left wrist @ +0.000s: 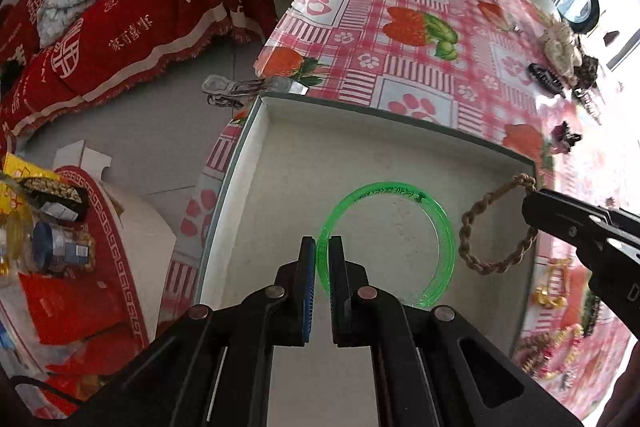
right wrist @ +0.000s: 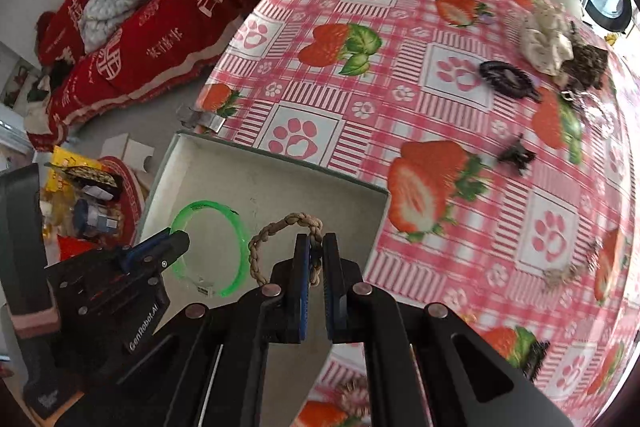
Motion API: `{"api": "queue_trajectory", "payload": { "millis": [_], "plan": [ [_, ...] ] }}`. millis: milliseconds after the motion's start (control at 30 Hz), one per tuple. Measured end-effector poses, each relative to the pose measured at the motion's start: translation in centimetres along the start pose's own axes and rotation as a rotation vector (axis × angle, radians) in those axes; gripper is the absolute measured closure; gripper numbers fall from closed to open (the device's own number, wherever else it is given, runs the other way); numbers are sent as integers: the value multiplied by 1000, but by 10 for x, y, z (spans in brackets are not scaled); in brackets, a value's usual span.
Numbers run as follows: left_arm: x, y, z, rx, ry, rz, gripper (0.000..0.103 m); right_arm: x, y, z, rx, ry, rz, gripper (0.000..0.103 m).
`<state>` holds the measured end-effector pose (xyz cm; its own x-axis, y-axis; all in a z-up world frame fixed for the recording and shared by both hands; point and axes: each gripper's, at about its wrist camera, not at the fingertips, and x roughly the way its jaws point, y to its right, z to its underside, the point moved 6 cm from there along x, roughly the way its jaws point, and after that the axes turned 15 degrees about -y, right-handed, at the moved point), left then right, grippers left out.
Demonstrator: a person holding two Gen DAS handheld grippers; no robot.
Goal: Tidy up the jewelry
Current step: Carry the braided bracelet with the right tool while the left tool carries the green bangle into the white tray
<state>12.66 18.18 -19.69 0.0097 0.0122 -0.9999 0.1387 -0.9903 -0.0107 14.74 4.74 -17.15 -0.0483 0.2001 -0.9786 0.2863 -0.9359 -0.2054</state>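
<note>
Jewelry is held by both grippers above a shallow white tray (left wrist: 256, 147) set at the edge of the worktop (left wrist: 420, 27) (a pink strawberry-and-paw cloth covers it). A translucent green bangle (left wrist: 444, 227) is pinched between the nearly closed fingers of the left gripper (left wrist: 322, 247), its ring hanging over the tray floor. A tan braided bracelet (right wrist: 276, 231) is clamped in the closed fingers of the right gripper (right wrist: 317, 247), just beside the bangle. Dark hair clips (right wrist: 506, 79) and a cream scrunchie (right wrist: 546, 41) are seen well apart, across the worktop.
</note>
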Motion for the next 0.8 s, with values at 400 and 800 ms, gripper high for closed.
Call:
{"api": "queue_trajectory", "payload": {
  "millis": [400, 800],
  "plan": [
    [14, 1, -7, 50, 3, -77, 90, 41, 5, -16, 28, -67, 10, 97],
    [11, 1, -2, 64, -12, -91, 90, 54, 1, -17, 9, -92, 18, 58]
  ]
}}
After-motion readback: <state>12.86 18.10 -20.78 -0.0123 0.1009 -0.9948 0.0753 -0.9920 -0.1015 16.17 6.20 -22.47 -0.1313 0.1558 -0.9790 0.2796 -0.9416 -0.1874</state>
